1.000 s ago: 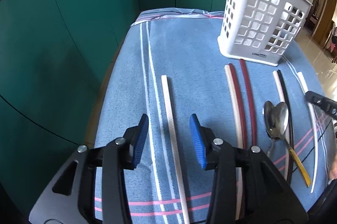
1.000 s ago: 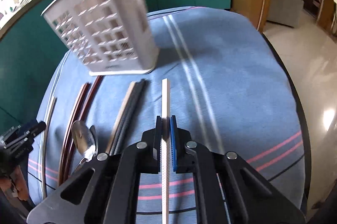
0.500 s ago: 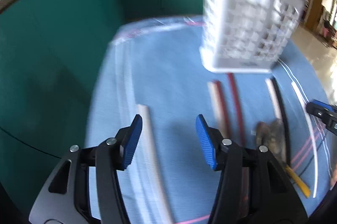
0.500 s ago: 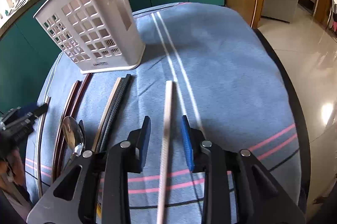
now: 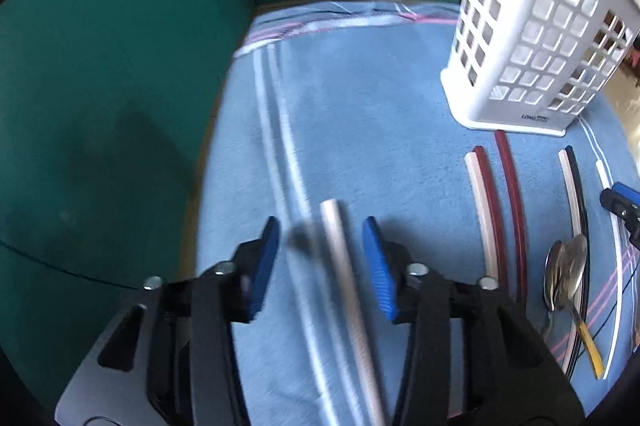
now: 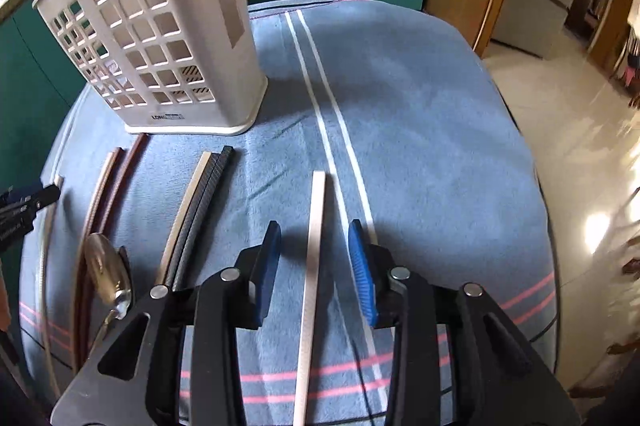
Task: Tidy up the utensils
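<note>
Both grippers straddle white chopsticks untouched, left (image 5: 320, 258) closing, right (image 6: 314, 254) opening, basket (image 6: 160, 38) beyond.

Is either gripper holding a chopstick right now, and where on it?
No. A white chopstick lies between the closing left gripper; another between the opening right gripper. Neither is pinched.

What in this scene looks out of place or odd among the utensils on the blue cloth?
The white perforated plastic basket stands upright, but none of the sticks or spoons are inside it. The sticks lie as pairs; two single white chopsticks lie far apart at opposite ends of the row, one between the left tool pads, one under the right tool.
</note>
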`<action>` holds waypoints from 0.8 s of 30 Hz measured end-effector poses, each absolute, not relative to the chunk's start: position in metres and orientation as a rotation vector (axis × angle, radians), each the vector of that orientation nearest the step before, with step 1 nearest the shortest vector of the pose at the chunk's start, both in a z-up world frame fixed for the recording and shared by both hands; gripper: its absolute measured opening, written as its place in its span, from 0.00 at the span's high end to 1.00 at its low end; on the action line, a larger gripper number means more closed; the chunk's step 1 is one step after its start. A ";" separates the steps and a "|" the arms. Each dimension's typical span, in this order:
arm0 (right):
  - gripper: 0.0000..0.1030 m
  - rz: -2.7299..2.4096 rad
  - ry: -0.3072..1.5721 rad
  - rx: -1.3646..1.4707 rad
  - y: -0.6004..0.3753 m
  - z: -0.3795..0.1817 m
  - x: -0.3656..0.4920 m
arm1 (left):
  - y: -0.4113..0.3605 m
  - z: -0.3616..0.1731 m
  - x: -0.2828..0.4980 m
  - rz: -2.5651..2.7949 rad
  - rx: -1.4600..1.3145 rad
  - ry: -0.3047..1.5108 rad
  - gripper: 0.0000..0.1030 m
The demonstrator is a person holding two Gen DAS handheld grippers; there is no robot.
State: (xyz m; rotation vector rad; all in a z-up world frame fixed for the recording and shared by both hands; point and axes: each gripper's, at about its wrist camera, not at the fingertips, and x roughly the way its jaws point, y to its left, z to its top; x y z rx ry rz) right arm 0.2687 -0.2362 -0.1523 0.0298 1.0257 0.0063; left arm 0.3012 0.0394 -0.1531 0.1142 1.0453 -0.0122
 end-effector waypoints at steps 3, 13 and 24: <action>0.66 0.000 1.026 -0.003 -0.233 -0.153 0.273 | 0.034 -0.157 0.306 -0.001 0.137 1.052 0.62; 0.93 0.055 1.020 0.045 -0.238 -0.150 0.276 | 0.038 -0.161 0.311 -0.062 0.049 1.065 0.94; 0.94 0.100 0.692 0.082 -0.256 -0.017 0.199 | 0.049 -0.033 0.250 -0.083 -0.024 0.709 0.94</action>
